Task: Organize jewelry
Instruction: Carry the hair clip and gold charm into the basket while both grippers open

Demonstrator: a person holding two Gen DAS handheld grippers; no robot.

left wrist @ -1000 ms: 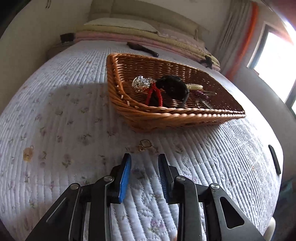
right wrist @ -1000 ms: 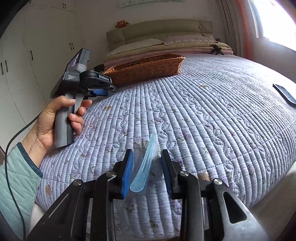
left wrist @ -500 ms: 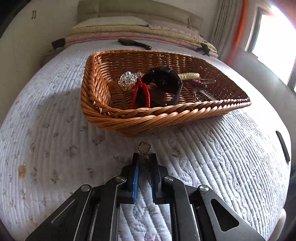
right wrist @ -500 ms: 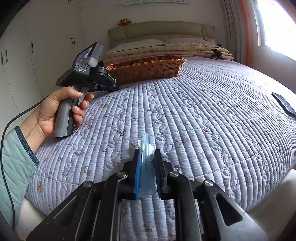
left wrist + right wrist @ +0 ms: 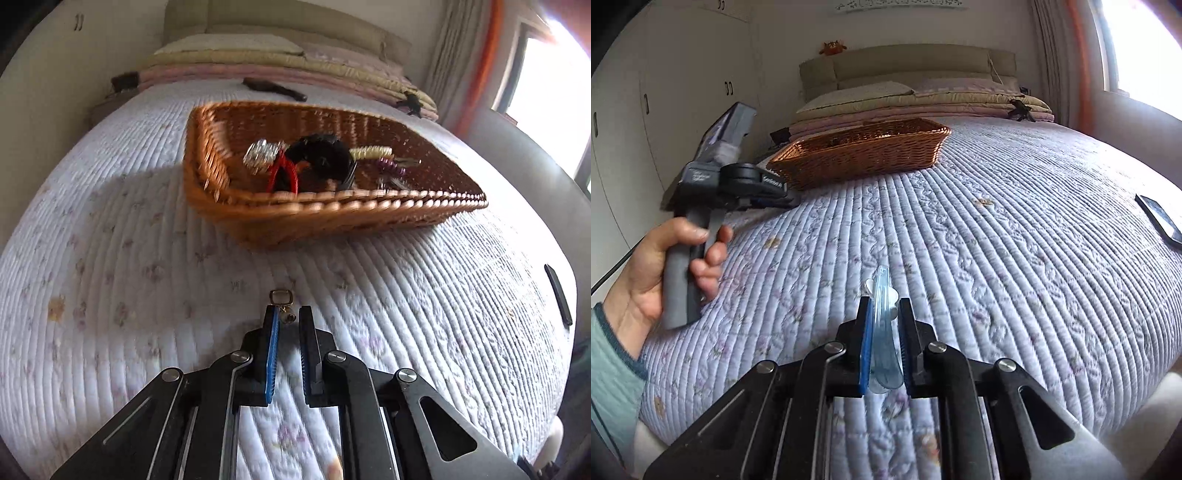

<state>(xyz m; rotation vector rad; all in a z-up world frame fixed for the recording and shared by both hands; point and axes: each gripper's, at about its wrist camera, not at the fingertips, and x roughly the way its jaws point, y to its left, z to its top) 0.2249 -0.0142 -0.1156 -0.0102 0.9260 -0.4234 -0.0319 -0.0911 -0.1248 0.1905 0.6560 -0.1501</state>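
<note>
A big bed (image 5: 1015, 229) with a pale quilt with little flowers on it fills the room, with pillows at the far end and a bright window at 2 o'clock.

The left tool (image 5: 287, 316) points down at the quilt. Its 2 blue pads are almost closed on a small gold earring (image 5: 282, 303). The little dangling part sits between the tips, and the square gold loop sticks out past them toward 12 o'clock. Whether the earring is off the quilt I cannot tell.

The right tool (image 5: 883, 309) is closed on a clear blue hair clip (image 5: 882, 332). The clip stands on its edge between the pads, and its thin end pokes out toward 12 o'clock. It hangs above the quilt.

In the left view, a brown wicker basket (image 5: 332, 214) sits on the bed at 12 o'clock from the left tool, near but not touching. Inside it lie a shiny silver piece (image 5: 261, 156), a red cord (image 5: 282, 177), a black watch (image 5: 325, 157), a cream bead band (image 5: 371, 151) and purple beads (image 5: 391, 168).

In the right view, a hand (image 5: 657, 273) in a green sleeve (image 5: 609, 373) grips the left tool's grey handle at 9 o'clock. A dark phone (image 5: 1160, 219) lies on the quilt at 3 o'clock, well apart from the basket.
</note>
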